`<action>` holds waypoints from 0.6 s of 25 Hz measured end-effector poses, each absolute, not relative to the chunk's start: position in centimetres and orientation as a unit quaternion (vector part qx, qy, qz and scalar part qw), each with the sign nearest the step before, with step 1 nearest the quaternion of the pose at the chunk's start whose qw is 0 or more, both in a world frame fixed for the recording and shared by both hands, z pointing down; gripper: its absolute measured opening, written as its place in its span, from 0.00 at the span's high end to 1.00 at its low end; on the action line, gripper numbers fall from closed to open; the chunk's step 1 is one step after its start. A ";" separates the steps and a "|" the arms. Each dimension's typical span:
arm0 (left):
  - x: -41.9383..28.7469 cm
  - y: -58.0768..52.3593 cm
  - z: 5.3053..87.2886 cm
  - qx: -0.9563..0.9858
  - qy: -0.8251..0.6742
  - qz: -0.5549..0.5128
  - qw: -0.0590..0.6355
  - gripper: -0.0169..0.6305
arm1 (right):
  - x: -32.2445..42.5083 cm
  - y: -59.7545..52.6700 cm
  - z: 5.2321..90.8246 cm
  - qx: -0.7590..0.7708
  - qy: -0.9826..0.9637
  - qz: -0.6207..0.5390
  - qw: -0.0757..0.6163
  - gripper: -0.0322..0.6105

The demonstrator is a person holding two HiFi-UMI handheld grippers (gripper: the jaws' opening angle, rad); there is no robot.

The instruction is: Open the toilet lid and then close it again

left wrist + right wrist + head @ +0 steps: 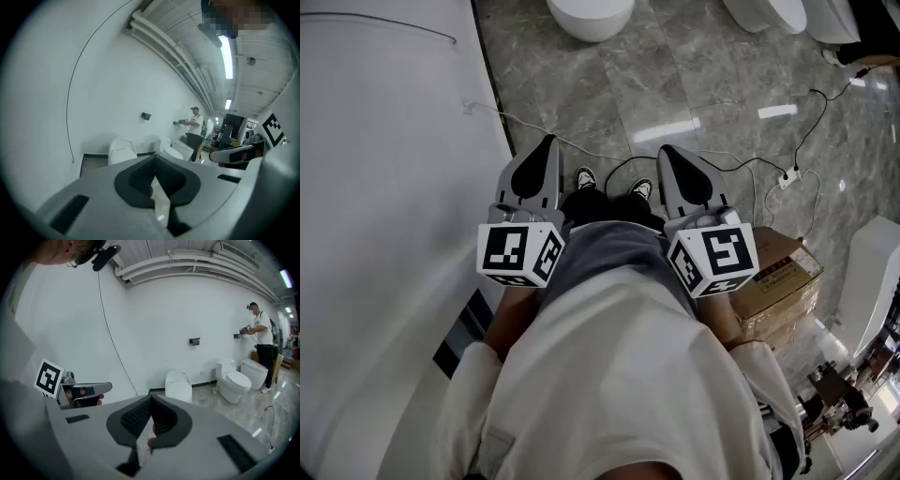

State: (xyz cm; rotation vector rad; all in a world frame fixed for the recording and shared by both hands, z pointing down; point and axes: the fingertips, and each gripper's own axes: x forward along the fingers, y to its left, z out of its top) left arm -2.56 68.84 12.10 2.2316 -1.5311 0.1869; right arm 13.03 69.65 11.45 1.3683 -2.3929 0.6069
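Observation:
A white toilet [179, 384] stands against the far wall, its lid down as far as I can tell. It shows again in the left gripper view, toilet [122, 150], and its front rim is at the top of the head view, toilet [591, 14]. Both grippers are held at waist height, well short of it, pointing forward and slightly down. My left gripper [549, 142] is shut with nothing between its jaws, its tips meeting at left gripper [154, 157]. My right gripper [666, 152] is likewise shut and empty, seen as right gripper [151, 398].
A white wall [384, 187] runs along the left. More toilets [233, 379] line the far wall, where another person [260, 333] stands. Cables and a power strip [787, 176] lie on the marble floor [675, 75]. A cardboard box [783, 272] sits at my right.

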 end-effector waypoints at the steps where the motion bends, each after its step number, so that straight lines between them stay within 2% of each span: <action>1: -2.7 68.7 12.1 0.803 -0.553 0.070 0.213 0.96 | 13.0 69.5 11.4 0.479 -0.837 0.212 0.160 0.94; 10: -5.5 67.8 13.5 0.802 -0.549 0.079 0.223 0.96 | 10.7 68.2 12.1 0.486 -0.833 0.205 0.166 0.94; 15: -6.5 67.1 13.1 0.802 -0.546 0.078 0.229 0.96 | 9.9 67.3 11.4 0.481 -0.833 0.233 0.141 0.94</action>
